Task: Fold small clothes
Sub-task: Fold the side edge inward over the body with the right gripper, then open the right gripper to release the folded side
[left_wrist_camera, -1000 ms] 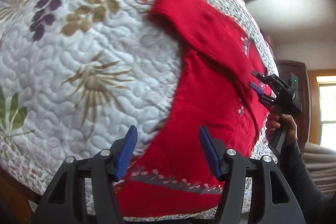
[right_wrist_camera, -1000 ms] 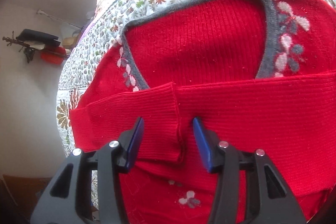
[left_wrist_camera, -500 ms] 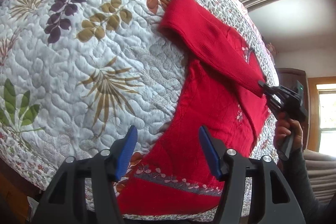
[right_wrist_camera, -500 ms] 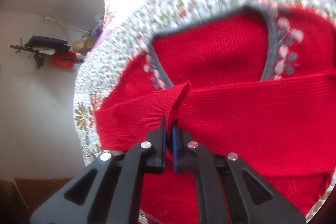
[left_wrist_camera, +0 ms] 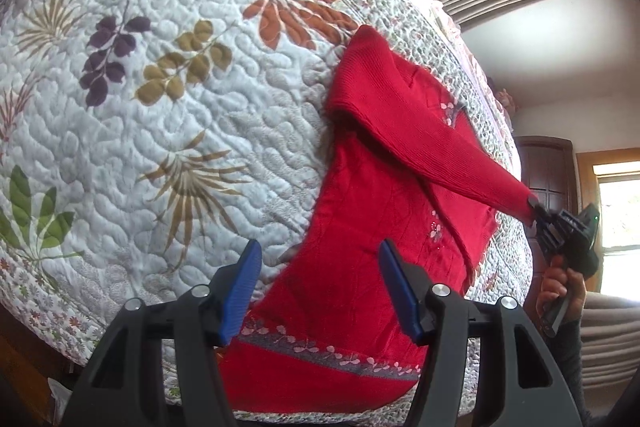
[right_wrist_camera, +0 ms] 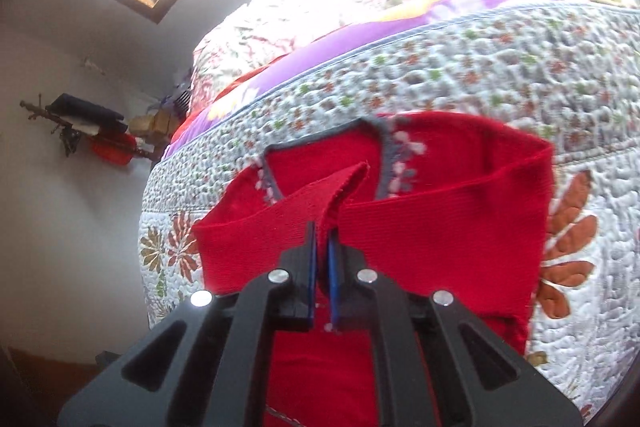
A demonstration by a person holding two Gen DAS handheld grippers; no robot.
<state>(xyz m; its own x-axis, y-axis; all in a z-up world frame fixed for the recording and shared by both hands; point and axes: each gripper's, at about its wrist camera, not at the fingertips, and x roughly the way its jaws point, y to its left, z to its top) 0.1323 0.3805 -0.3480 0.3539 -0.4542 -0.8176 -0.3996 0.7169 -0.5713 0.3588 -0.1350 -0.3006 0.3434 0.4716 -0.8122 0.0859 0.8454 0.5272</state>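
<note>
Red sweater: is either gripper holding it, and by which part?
The right gripper is shut on the red sweater, pinching the sleeve at its cuff end. The left gripper is open, holding nothing.

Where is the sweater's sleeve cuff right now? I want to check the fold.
In the left wrist view the cuff is at the far right, pinched in the right gripper and lifted off the sweater, near the quilt's edge.

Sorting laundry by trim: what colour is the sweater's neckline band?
Grey, with pale pink flowers, on the red sweater; clearest in the right wrist view.
</note>
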